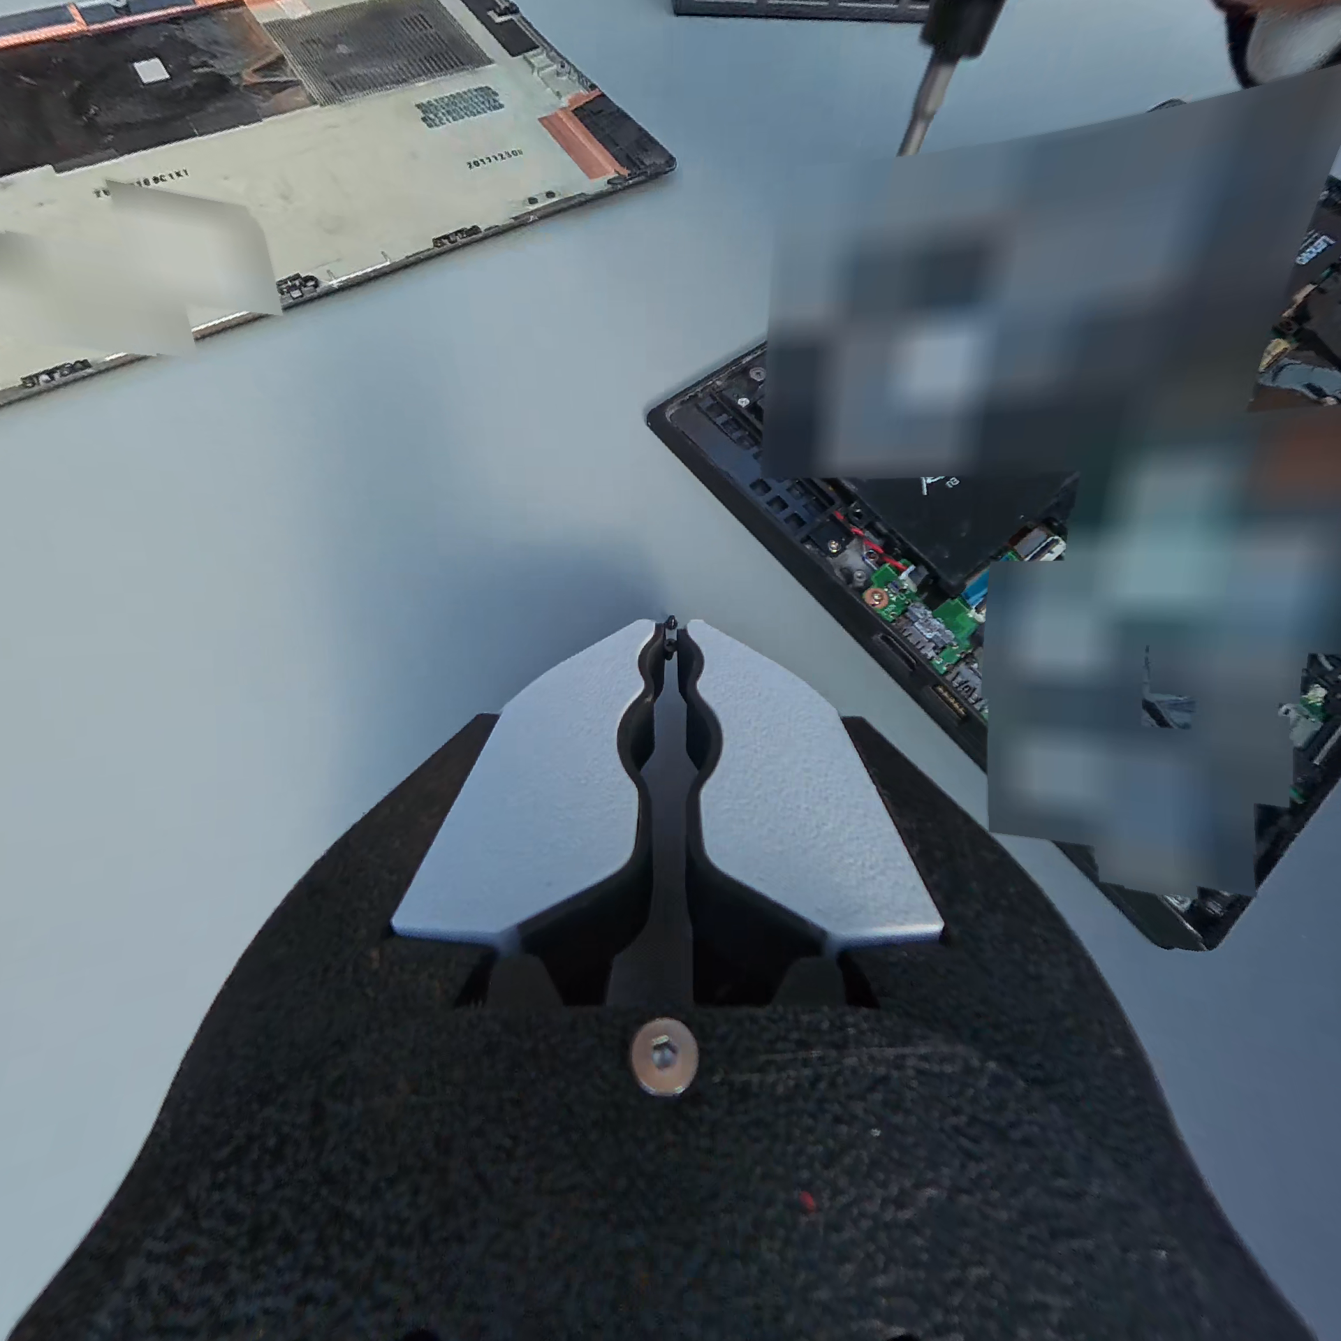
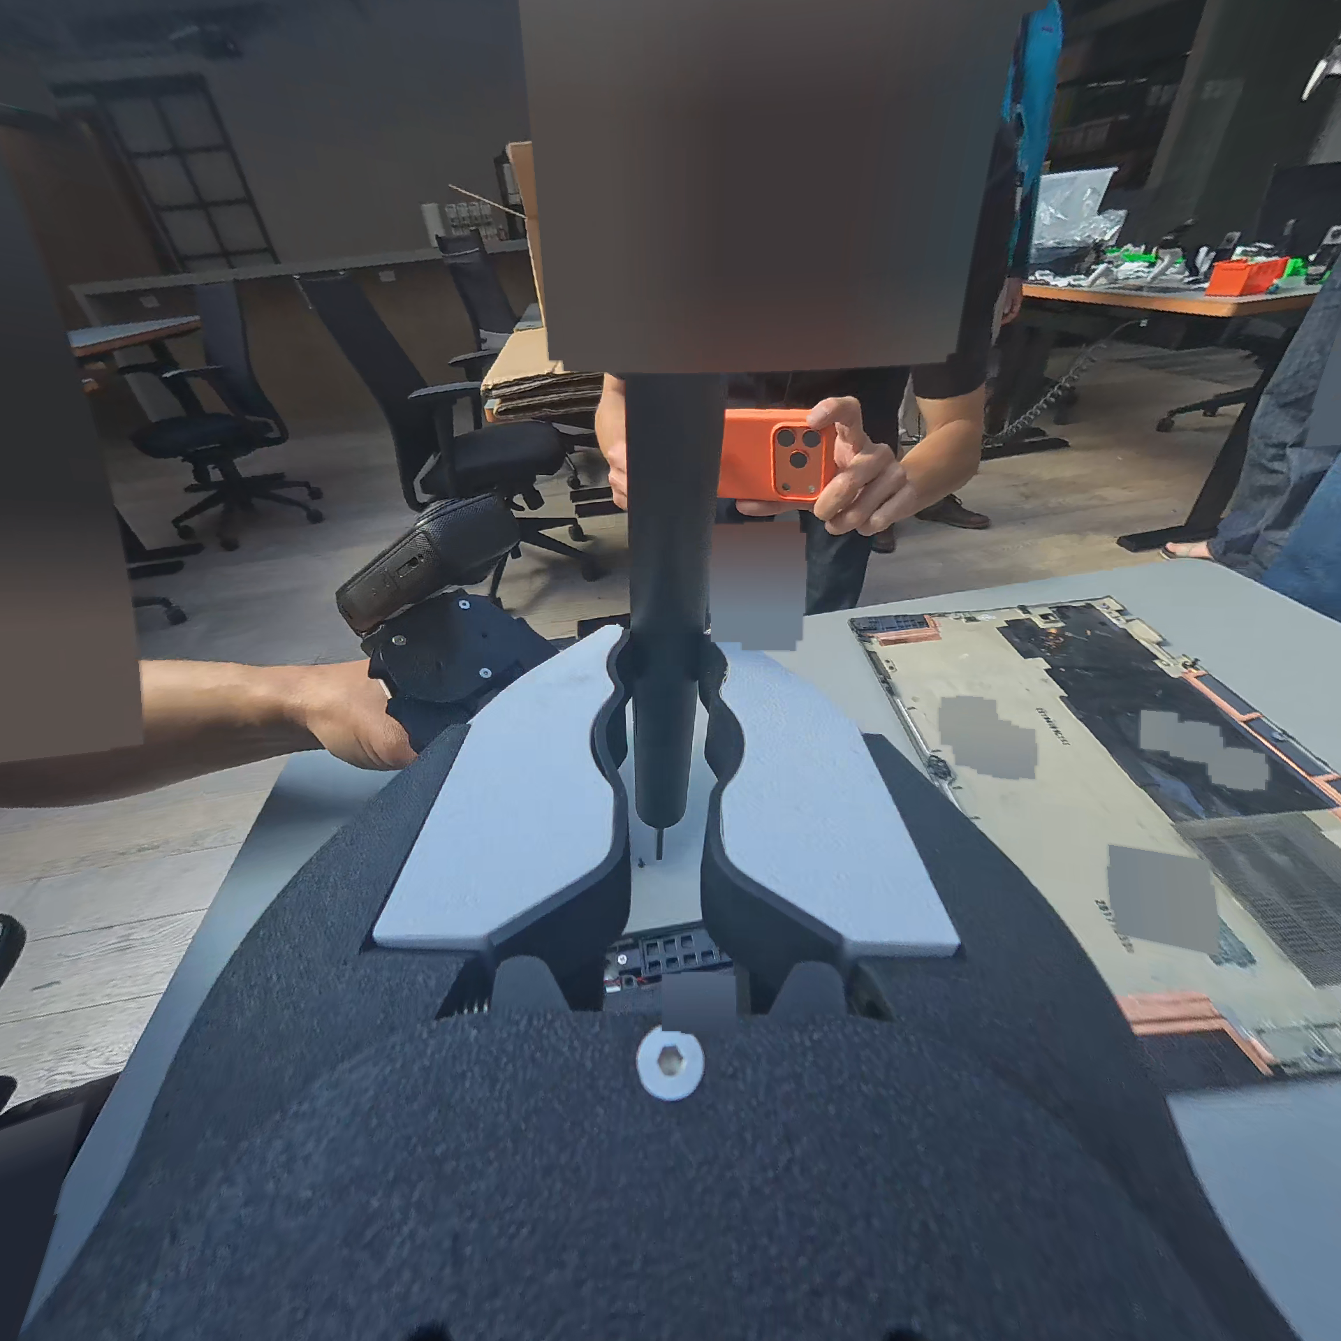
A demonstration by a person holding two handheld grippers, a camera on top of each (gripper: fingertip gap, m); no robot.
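The left tongs (image 1: 671,633) pinch a tiny black screw (image 1: 670,628) at their tips, above bare tabletop (image 1: 363,580) left of the opened laptop (image 1: 856,580). The right tongs (image 2: 664,657) clamp an upright screwdriver (image 2: 664,696), bit down near that laptop's edge; beyond lies the removed bottom cover (image 2: 1052,820).

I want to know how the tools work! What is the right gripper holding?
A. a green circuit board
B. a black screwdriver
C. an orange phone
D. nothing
B: the right gripper is shut around the black screwdriver, its thin bit pointing down at the table.
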